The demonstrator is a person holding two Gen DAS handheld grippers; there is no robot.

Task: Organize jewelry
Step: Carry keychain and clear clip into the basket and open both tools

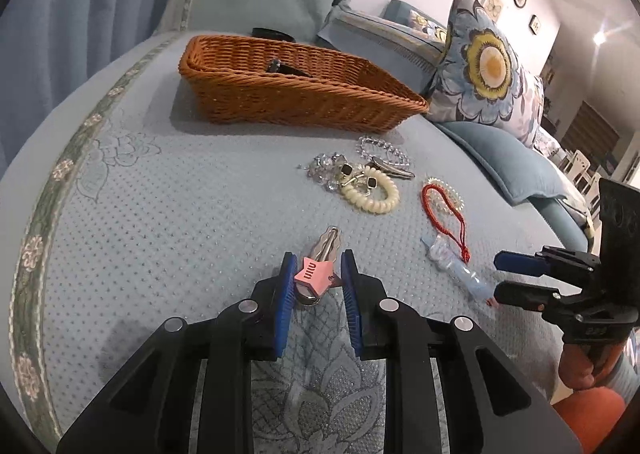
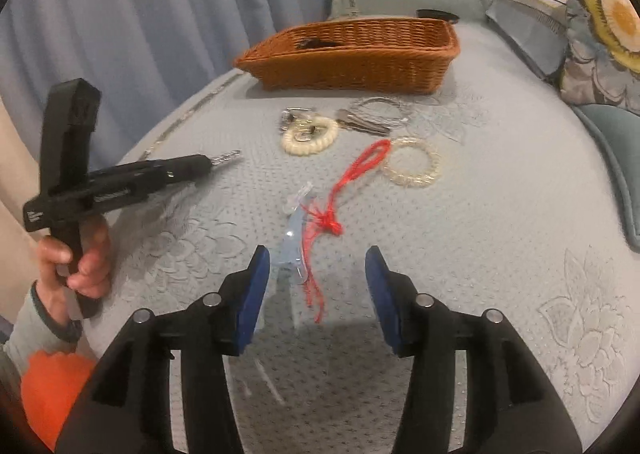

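Now | left gripper (image 1: 318,274) jaws parted around pink hair clip (image 1: 314,276), ungripped | right gripper (image 2: 316,288) jaws released over clear clip (image 2: 292,242) | risk: snagging red cord (image 2: 324,221).

Both tongs are matte black plastic, their linkage arms pinned with round silver rivets and cut with angular slots. The left tongs (image 1: 318,274) carry ribbed bright-blue pads (image 1: 285,296); the right tongs (image 2: 316,286) carry smooth dark-blue ones. The left hand (image 2: 74,266) shows bare skin above a grey sleeve (image 2: 36,328) with a darker cuff.
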